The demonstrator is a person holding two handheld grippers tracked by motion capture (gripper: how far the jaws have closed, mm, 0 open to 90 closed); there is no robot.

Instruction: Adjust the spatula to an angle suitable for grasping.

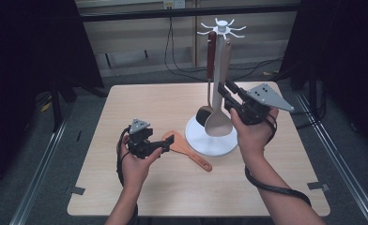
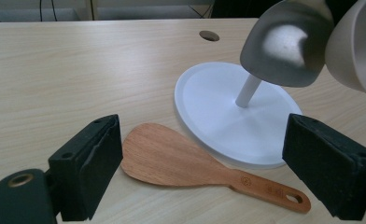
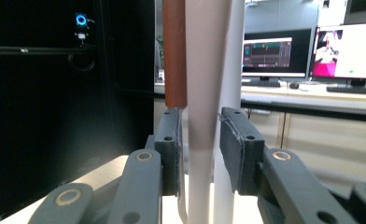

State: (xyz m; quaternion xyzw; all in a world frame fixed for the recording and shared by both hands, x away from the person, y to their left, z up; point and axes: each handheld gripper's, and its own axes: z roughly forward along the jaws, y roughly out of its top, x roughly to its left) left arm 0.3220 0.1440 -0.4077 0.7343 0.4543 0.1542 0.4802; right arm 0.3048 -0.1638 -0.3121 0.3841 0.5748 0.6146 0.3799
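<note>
Beige spoon [image 3: 204,93]: handle runs between the right gripper [image 3: 200,149] pads, cut off by the top and bottom edges of the right gripper view; whether either pad touches it cannot be told. Bowl [image 2: 356,42] cut by the right edge in the left gripper view.

Metal ladle [image 2: 284,44]: bowl top cut off above the left gripper [image 2: 202,163] fingers.

Rack post [image 3: 232,56]: partly hidden behind the spoon handle.

Wooden spatula [image 1: 187,149]: blade tip hidden beneath a left finger [image 1: 168,140] in the high view.
</note>
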